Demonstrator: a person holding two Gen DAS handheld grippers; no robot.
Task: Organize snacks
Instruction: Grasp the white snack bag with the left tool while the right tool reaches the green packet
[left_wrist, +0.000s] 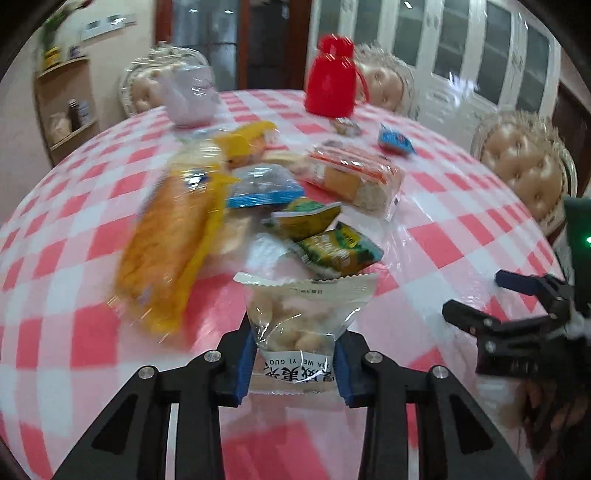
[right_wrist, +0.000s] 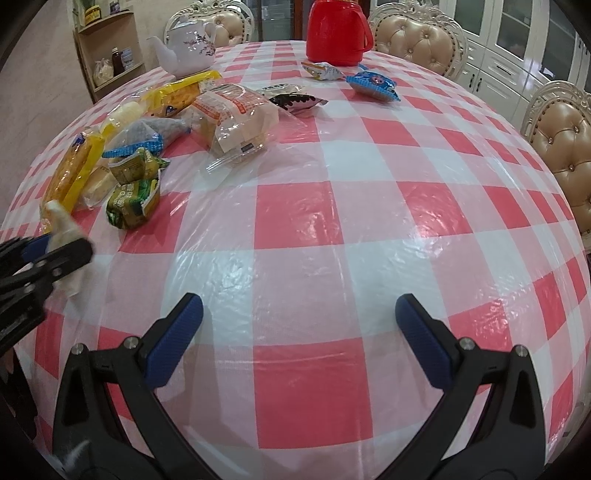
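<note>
My left gripper is shut on a clear packet of pale puffed snacks, its blue pads pressing the packet's lower end just above the checked tablecloth. In the right wrist view that gripper and the packet show at the left edge. Behind the packet lies a pile: two green packets, a long yellow pack, a blue-trimmed bag and an orange-striped bread pack. My right gripper stands open over bare cloth, nothing between its fingers.
A red jug and a white teapot stand at the table's far side. A blue packet, a white one and a black one lie apart from the pile. Padded chairs ring the table.
</note>
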